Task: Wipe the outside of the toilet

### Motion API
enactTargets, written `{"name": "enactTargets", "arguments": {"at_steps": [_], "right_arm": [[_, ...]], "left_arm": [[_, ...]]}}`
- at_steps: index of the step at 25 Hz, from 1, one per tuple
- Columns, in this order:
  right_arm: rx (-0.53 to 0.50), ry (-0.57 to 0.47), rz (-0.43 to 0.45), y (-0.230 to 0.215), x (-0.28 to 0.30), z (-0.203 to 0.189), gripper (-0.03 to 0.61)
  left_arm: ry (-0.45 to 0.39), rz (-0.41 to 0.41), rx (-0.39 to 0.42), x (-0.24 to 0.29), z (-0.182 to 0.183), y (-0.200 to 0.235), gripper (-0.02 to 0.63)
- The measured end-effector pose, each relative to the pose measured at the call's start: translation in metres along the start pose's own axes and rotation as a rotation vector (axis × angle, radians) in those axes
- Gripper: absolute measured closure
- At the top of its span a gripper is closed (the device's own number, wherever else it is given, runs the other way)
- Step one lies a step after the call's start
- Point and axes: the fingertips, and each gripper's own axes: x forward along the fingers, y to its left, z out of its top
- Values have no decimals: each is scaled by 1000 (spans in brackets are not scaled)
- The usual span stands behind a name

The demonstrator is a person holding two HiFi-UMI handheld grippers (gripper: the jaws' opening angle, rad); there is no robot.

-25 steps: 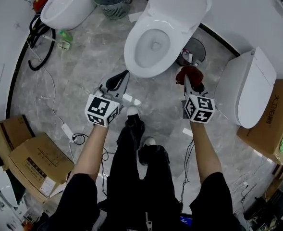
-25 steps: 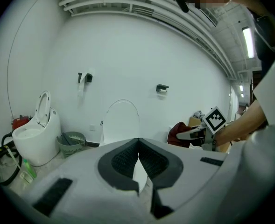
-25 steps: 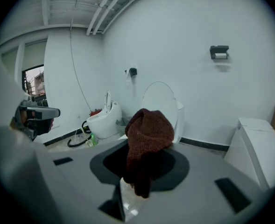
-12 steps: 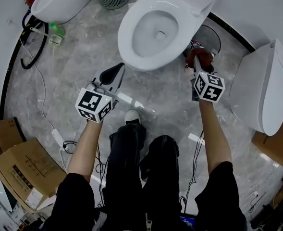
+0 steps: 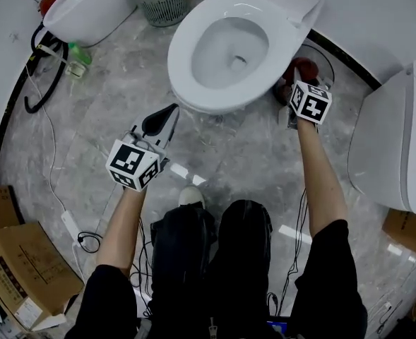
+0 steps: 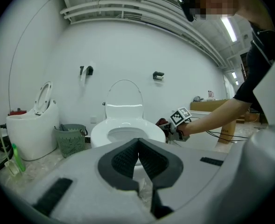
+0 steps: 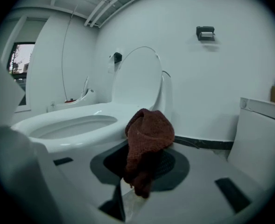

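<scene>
Head view: my right tool (image 5: pixel 298 76) holds the dark red cloth (image 5: pixel 305 66) just beside the right flank of the toilet (image 5: pixel 186 76), below its rim. My left tool (image 5: pixel 167 115) hovers near the toilet's near left side, apart from it. I judge I should press the cloth flat and sweep along the curve with steady pressure

Left tool view: jaws together, nothing between them, the toilet beyond

Right tool view: jaws clamped on the bunched cloth, the rim just left; whether they touch I cannot tell

Looking like a sanitaryware storeroom: open toilet (image 5: pixel 181 76) standing at 12, second toilet (image 5: pixel 73 9) at 10, third toilet (image 5: pixel 395 140) at 3, cardboard boxes (image 5: pixel 24 270) at 8.
</scene>
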Motion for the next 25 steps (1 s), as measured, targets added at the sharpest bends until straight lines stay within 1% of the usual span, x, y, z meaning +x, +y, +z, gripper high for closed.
{"name": "enactTargets", "arguments": {"at_steps": [2,3,5,8,9,13,15,21,25], "right_arm": [[2,13,-30,-10,13,-5,491],[0,19,-32,-12,19,-7,491],[15,25,-7,-11,29,-10,491],[64,34,43,-5,33,-18,491],[63,35,57,-2,32,-19,491],[-28,9,118,22,21,-20,491],[-54,-1,139,32,11,-22,494],[-63,-24,223,61,-21,-33,494],[-87,-42,249,86,-44,-42,494]], "left_arm": [[0,6,2,-6,-10,-1,606],[-1,10,5,-8,-14,-1,606],[-4,18,13,-13,-18,1,606],[-9,30,10,-20,-24,3,606],[-12,33,7,-21,-25,2,606],[-21,31,7,-23,-27,-4,606],[-23,28,8,-23,-28,-7,606],[-36,32,-2,-22,-30,-14,606],[-50,42,-14,-16,-29,-14,606]]}}
